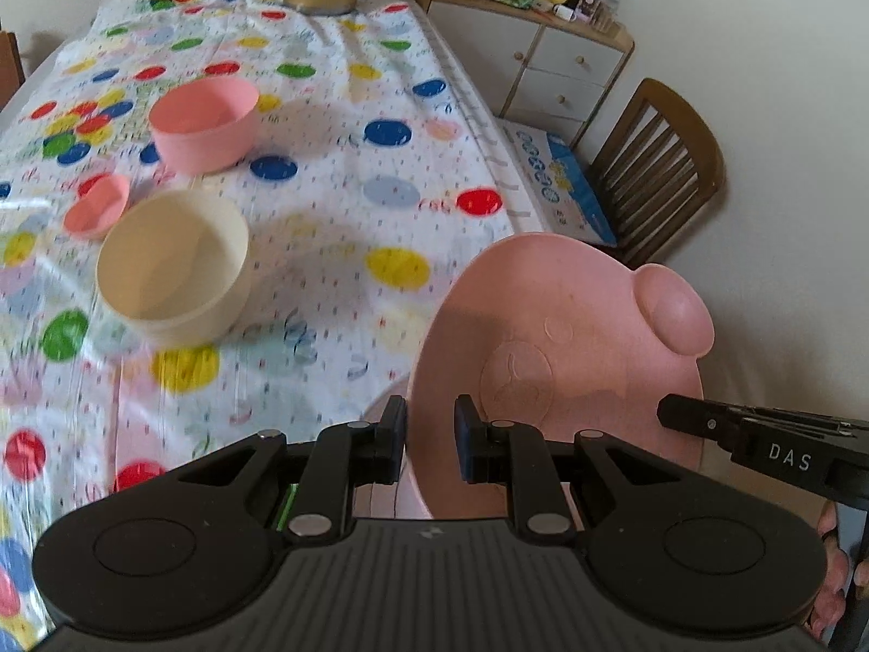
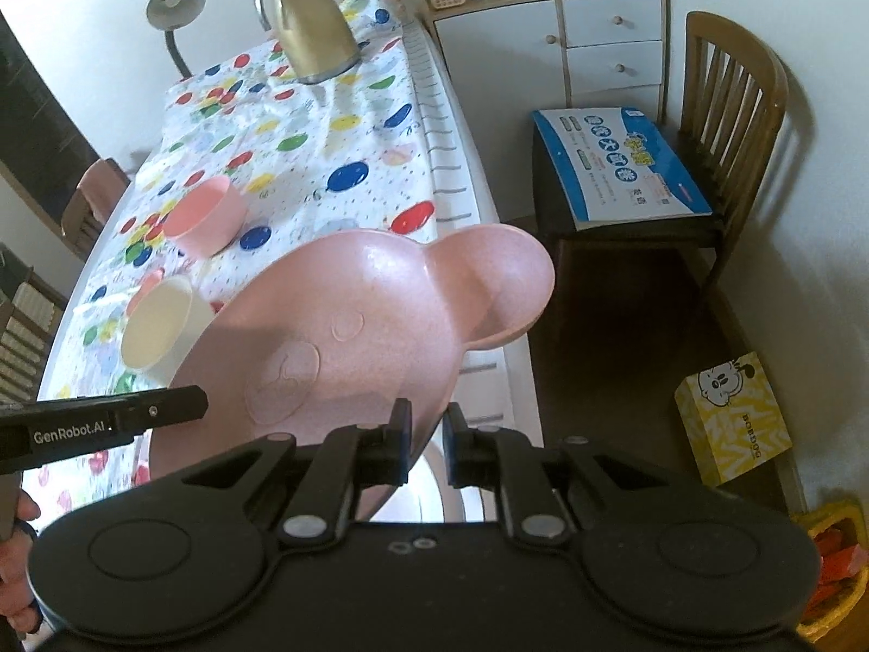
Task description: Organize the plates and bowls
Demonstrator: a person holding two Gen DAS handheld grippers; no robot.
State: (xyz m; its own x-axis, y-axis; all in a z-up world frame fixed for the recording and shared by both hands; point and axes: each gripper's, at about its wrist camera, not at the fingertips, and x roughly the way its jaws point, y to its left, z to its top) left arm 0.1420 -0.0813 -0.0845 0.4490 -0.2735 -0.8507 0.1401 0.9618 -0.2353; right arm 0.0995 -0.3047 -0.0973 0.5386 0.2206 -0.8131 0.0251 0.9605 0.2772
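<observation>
Pinching the near rim of a pink bear-shaped plate (image 1: 559,337), the left gripper (image 1: 430,443) has its jaws nearly together on the thin edge, and the right gripper (image 2: 422,443) clamps the same rim further round, so the plate hangs between the two, tilted, in the air off the table's right edge (one ear-shaped lobe points away, out over the floor). Both grips bite only the rim. Should the two hands drift apart or roll unevenly, the plate could twist in the pads and slide out, likely dropping onto the floor beside the wooden chair (image 2: 728,125) rather than onto the dotted tablecloth (image 1: 337,108).

Further in, toward the table's left edge, stand a cream bowl (image 1: 174,271), a small pink bowl (image 1: 98,206) just beside it, and a larger pink bowl (image 1: 206,125) beyond. A low or hurried swing toward them could let the plate's far lobe clip the cream bowl and knock it. The gold jug (image 2: 309,27) at the far end looks safely clear.
</observation>
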